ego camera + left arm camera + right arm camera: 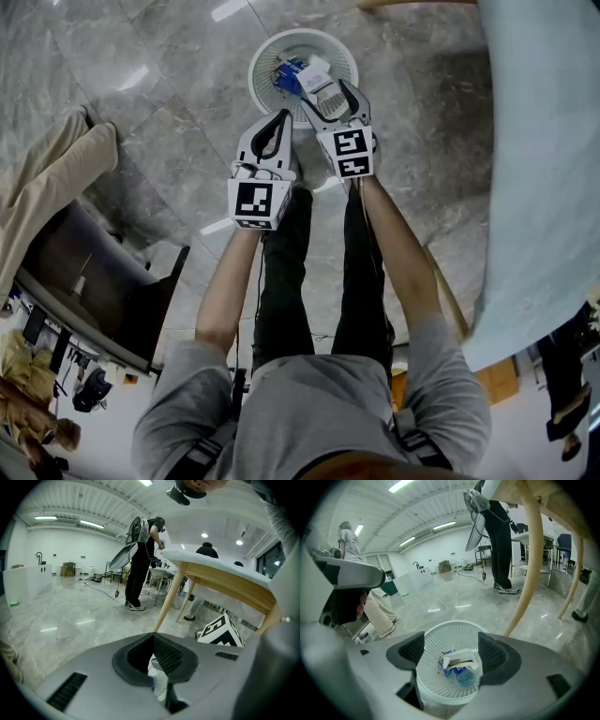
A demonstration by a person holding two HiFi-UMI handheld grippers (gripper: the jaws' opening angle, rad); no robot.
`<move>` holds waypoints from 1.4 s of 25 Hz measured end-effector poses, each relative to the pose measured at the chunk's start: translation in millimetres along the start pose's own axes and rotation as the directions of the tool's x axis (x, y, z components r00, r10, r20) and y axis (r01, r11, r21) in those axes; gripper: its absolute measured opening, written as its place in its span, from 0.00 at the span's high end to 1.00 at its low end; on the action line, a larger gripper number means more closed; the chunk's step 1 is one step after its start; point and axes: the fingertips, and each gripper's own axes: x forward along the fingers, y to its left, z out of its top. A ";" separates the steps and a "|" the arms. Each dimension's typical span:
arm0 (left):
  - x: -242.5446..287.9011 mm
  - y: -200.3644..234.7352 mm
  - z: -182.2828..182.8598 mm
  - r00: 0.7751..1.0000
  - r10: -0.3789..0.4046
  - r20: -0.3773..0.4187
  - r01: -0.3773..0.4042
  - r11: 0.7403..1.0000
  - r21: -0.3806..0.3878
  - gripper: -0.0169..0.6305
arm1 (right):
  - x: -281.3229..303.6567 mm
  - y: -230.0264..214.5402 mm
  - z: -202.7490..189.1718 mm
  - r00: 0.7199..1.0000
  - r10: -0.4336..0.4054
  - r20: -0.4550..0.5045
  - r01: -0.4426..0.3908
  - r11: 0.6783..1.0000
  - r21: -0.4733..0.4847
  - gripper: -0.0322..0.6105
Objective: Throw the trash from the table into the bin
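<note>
Round white mesh bin (440, 639) on glossy marble floor (169, 112) holds crumpled blue-white trash (457, 665); right tongs (452, 653) gape empty, left tongs (153, 641) closed.

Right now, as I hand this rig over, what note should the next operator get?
Left gripper: fingers shut, nothing held, next to the right one and short of the bin.
Right gripper: fingers open, nothing held, directly above the round white mesh bin on the floor.
Things: crumpled blue-and-white packaging trash lies at the bin's bottom; the pale-topped wooden-legged table stands on the right.
Done: that trash is binned.
Left: the tabletop is only partly in view, so check it for more trash.
</note>
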 end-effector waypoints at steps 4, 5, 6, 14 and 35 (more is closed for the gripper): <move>-3.8 -1.2 2.6 1.000 0.001 0.000 -0.001 1.000 0.001 0.96 | -7.4 -0.3 6.4 1.000 -0.009 0.011 0.009 1.000 0.003 0.40; -4.7 -1.6 4.6 1.000 0.000 0.001 0.000 1.000 0.001 0.96 | -10.0 0.2 8.9 1.000 -0.009 0.015 0.009 1.000 0.003 0.41; -5.8 -2.3 6.9 1.000 0.000 0.004 0.000 1.000 0.001 0.96 | -13.4 0.9 11.8 1.000 -0.008 0.020 0.008 1.000 0.002 0.41; -18.2 -8.3 50.6 0.998 0.010 0.056 -0.011 1.000 0.013 0.96 | -65.4 11.0 77.1 0.986 -0.007 0.167 0.008 1.000 -0.001 0.54; -132.6 -118.9 265.2 0.970 -0.055 0.236 0.029 0.994 0.110 0.96 | -314.0 47.4 280.7 0.868 -0.077 0.490 0.077 0.997 0.022 0.85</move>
